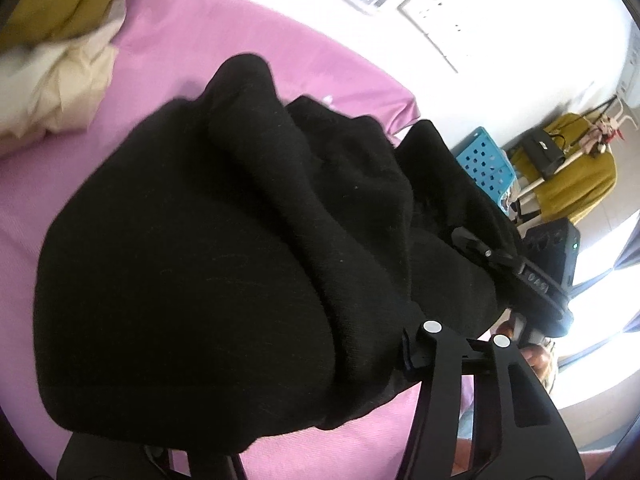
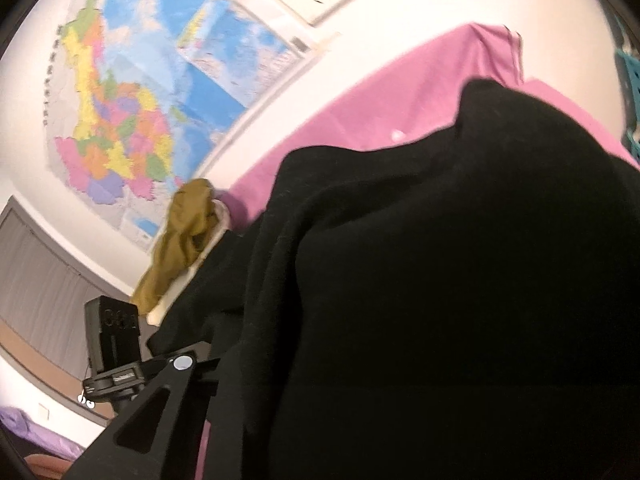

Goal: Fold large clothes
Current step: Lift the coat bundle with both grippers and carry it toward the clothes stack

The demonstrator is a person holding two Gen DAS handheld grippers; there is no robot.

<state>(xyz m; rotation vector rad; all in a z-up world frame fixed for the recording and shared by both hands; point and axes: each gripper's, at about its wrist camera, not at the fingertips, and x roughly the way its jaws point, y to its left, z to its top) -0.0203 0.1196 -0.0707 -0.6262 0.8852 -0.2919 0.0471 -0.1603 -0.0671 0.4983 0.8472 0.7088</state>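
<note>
Both tongs [image 1: 416, 354] [image 2: 208, 364] on black garment [image 1: 192, 280].

Left tongs [image 1: 460, 334]: black plastic arms, triangular cutouts, silver round pivot screws.

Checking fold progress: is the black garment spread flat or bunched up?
Bunched up: the black garment lies in thick rolling folds on the pink sheet, not flat.

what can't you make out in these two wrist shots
- Left wrist view: the left gripper closes into the black garment; fabric hides its fingertips.
- Right wrist view: the garment covers the right gripper's second finger; grip unclear.
- Right wrist view: wall map text, blurred.
</note>
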